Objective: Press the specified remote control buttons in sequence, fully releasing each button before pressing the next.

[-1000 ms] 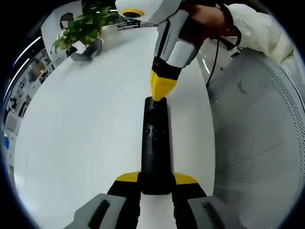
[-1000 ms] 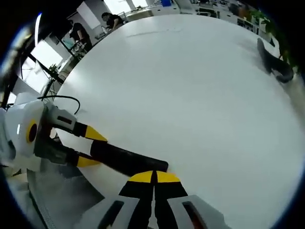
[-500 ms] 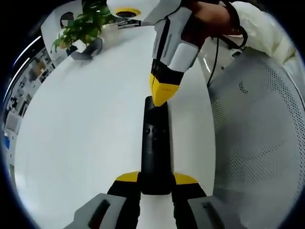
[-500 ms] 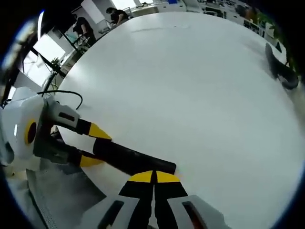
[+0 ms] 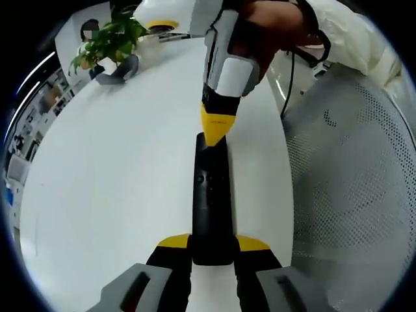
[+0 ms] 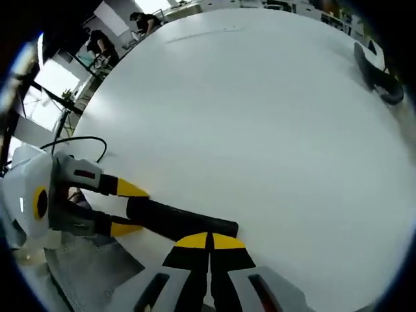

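The left gripper [image 5: 212, 250] is clamping the black remote [image 5: 211, 195], while the right gripper [image 5: 214, 138], jaws closed together, is seemingly touching its far end.

Place: open-plan office | cues: large white round table [image 6: 273, 130], green potted plant [image 5: 107, 36], grey mesh chair [image 5: 354, 195], distant desks with people [image 6: 97, 42]

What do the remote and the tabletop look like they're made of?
Remote: probably matte black plastic, with a dull sheen and moulded button outlines on its face. Table: smooth white surface, likely laminate or painted board; it shows a soft, even gloss with no grain, though the look leaves the exact material open.
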Demonstrator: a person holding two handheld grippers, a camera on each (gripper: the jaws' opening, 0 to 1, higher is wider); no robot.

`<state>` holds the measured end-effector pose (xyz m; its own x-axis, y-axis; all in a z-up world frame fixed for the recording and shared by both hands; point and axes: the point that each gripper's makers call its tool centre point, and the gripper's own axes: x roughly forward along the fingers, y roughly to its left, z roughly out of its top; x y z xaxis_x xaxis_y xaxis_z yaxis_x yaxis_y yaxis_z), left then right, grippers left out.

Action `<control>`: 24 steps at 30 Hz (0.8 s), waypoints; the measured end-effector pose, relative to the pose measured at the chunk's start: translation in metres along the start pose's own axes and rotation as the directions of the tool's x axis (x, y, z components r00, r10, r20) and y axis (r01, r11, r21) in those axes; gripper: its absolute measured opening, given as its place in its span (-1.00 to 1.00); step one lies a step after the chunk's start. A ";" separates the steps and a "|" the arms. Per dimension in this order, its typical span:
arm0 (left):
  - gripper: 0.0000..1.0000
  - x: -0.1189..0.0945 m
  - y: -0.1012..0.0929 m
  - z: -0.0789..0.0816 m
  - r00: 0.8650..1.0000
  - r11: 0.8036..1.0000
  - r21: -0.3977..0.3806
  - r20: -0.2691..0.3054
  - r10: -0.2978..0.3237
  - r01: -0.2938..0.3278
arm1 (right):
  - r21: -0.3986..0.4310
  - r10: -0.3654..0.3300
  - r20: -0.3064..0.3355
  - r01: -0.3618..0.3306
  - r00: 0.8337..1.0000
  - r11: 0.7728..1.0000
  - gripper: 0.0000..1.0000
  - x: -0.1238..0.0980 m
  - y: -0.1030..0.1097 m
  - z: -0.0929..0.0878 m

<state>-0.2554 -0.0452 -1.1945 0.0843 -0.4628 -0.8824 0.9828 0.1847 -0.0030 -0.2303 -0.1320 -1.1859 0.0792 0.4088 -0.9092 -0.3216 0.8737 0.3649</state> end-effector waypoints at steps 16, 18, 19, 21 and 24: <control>-0.52 -0.001 -0.001 0.000 1.000 1.000 -0.005 0.009 0.007 -0.007 | -0.034 0.007 -0.053 -0.009 0.999 0.999 -1.00 -0.001 0.001 -0.001; -0.52 0.000 0.000 0.000 1.000 1.000 -0.005 0.004 0.005 -0.005 | -0.032 0.006 -0.022 -0.006 1.000 0.999 -1.00 -0.002 0.002 -0.003; -0.52 0.000 -0.001 0.000 1.000 1.000 -0.006 0.001 0.005 -0.005 | -0.048 0.009 -0.003 -0.009 1.000 0.999 -1.00 -0.002 0.003 -0.003; -0.52 0.000 -0.001 0.000 1.000 1.000 -0.010 -0.003 0.006 -0.006 | -0.032 0.009 0.017 -0.009 1.000 0.999 -1.00 -0.003 0.002 -0.003; -0.52 0.000 -0.004 0.000 1.000 1.000 -0.008 -0.011 0.003 -0.003 | -0.029 0.014 0.007 -0.013 1.000 0.999 -1.00 -0.002 0.004 -0.006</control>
<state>-0.2596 -0.0458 -1.1942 0.0851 -0.4524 -0.8877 0.9813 0.1925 -0.0041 -0.2371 -0.1312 -1.1837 0.0814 0.4226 -0.9027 -0.3498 0.8602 0.3711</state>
